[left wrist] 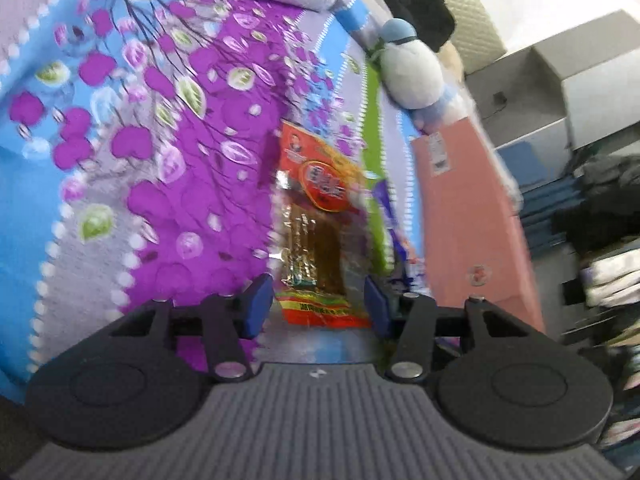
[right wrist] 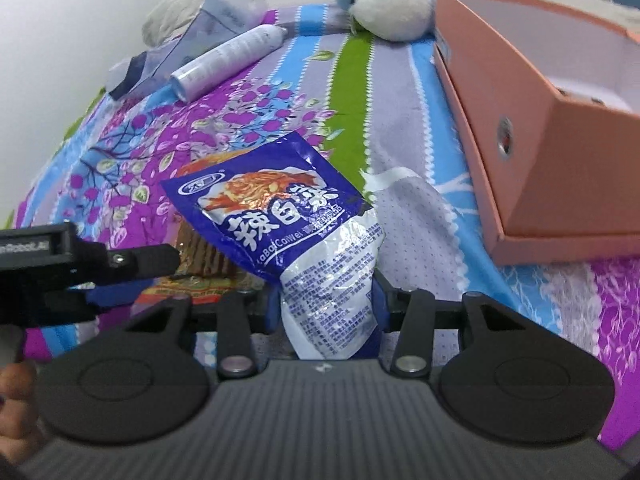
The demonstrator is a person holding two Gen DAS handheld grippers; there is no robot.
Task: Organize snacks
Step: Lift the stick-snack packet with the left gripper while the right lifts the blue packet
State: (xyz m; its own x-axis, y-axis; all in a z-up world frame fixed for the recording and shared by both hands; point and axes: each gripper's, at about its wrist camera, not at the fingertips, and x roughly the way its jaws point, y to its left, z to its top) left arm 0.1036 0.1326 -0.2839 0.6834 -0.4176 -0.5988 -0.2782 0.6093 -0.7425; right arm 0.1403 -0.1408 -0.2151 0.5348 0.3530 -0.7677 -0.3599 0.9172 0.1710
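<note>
A red and orange snack packet (left wrist: 316, 236) lies on the flowered bedspread (left wrist: 160, 200). My left gripper (left wrist: 316, 304) is open, and the packet's near end sits between its blue pads (left wrist: 256, 304). In the right wrist view, my right gripper (right wrist: 328, 312) is shut on the lower end of a blue and white snack bag (right wrist: 288, 216). That bag stands up over the red packet (right wrist: 200, 260). The left gripper (right wrist: 156, 276) reaches in from the left beside that packet. A blurred edge of the blue bag (left wrist: 390, 216) shows to the right of the red packet.
An open pink cardboard box (right wrist: 560, 160) (left wrist: 472, 208) stands on the bed to the right of the snacks. A white and blue plush toy (right wrist: 392, 8) lies at the far side. A white spray can (right wrist: 228, 60) and a clear plastic pouch (right wrist: 180, 52) lie at the far left. A hand (right wrist: 12, 384) shows at the lower left.
</note>
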